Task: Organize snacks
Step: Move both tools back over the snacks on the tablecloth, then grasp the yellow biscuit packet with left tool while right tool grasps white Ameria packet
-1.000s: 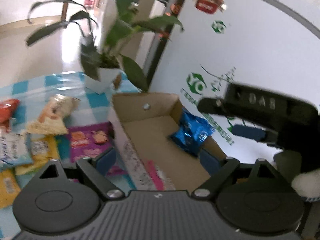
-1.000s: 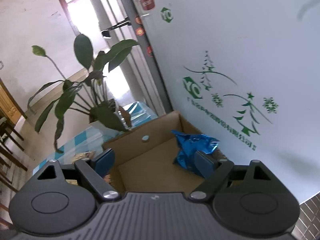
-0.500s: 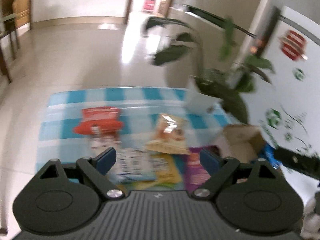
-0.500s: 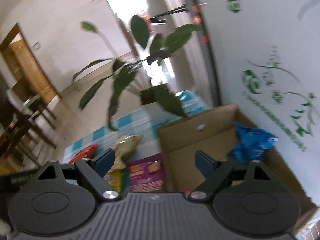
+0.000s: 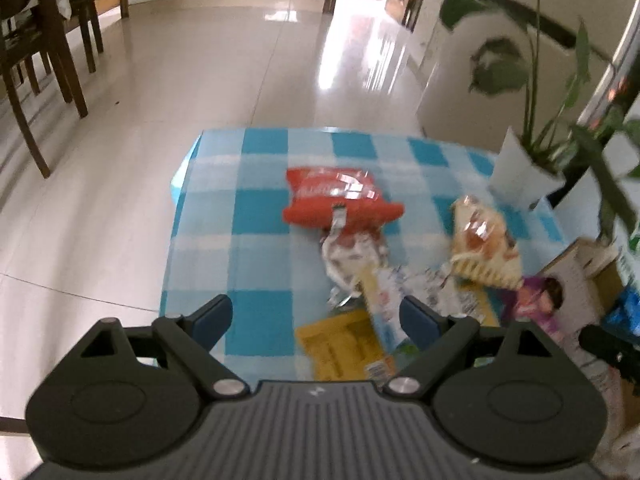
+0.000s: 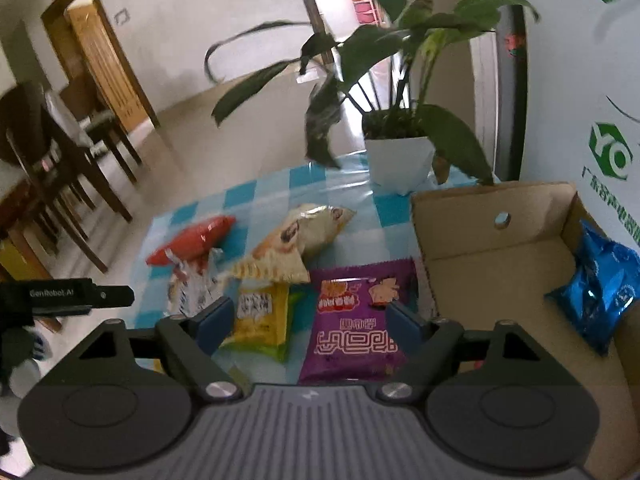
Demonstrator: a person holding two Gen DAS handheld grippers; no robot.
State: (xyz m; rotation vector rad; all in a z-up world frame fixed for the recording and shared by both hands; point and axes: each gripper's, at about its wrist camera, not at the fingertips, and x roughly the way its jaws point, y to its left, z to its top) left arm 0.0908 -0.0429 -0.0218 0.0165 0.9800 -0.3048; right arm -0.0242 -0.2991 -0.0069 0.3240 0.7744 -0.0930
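Snack packs lie loose on the blue-checked worktop (image 5: 256, 216), bunched toward the side where the cardboard box (image 6: 492, 248) sits. Red pack (image 5: 340, 200) is furthest toward the far edge; white crinkled pack (image 5: 352, 256) touches its near side. Tan pack (image 6: 296, 240) lies next to them, its lower edge overlapping the yellow pack (image 6: 260, 312). Purple pack (image 6: 356, 328) lies flat just beside the box wall, touching or nearly so, can't tell which. Blue pack (image 6: 600, 284) is already inside the box, leaning on its far-right wall. White pot w/ green plant (image 6: 400, 160) stands at the far corner behind the box.

Left gripper (image 5: 316, 316) hangs over the near edge, spread wide, nothing between its blue pads. Right gripper (image 6: 308, 320) hovers above yellow & purple packs, also spread, holding nothing. Dark wooden chairs (image 6: 60, 160) on the tiled floor beyond.
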